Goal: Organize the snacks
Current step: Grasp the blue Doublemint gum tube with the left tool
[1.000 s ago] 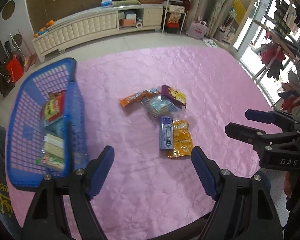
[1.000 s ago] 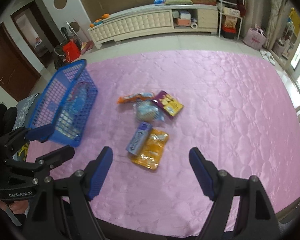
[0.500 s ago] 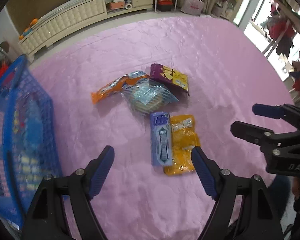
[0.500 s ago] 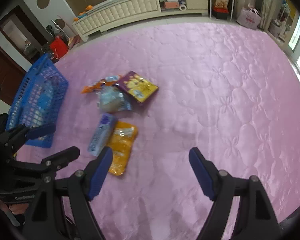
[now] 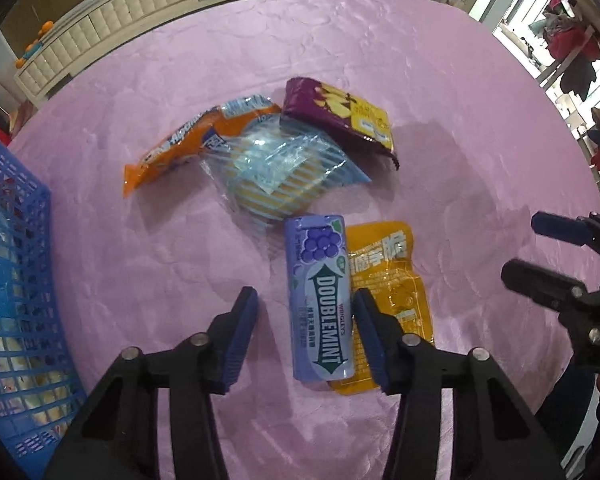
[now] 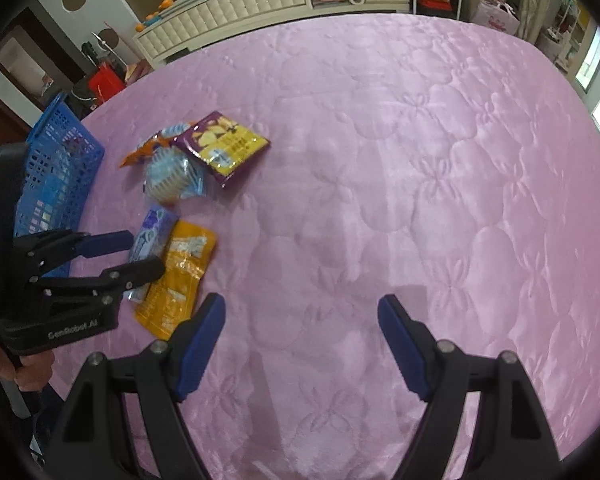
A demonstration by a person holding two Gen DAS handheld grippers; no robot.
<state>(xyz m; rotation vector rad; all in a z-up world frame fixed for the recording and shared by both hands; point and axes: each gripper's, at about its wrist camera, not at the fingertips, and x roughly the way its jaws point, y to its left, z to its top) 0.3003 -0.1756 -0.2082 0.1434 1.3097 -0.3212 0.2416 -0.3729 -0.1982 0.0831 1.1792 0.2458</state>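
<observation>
My left gripper [image 5: 305,305] is open and low over the pink cloth, its jaws straddling a purple Doublemint gum pack [image 5: 321,296] without touching it. A yellow pouch [image 5: 392,280] lies beside the gum, partly under the right finger. Behind them lie a clear blue-striped packet [image 5: 276,172], an orange wrapper [image 5: 188,144] and a purple-yellow bag [image 5: 340,116]. The blue basket [image 5: 12,280] holding snacks stands at the left. My right gripper [image 6: 300,312] is open and empty over bare cloth, right of the pile; the left gripper [image 6: 140,252] shows there over the gum [image 6: 150,236].
The pink quilted cloth [image 6: 420,160] covers the table and drops off at its edges. A white low cabinet [image 6: 236,4] stands on the floor beyond the far edge. The right gripper [image 5: 548,256] shows at the right side of the left wrist view.
My left gripper moved forward and down onto the gum pack and its jaws narrowed. The right gripper shifted right, away from the snack pile, and stayed open.
</observation>
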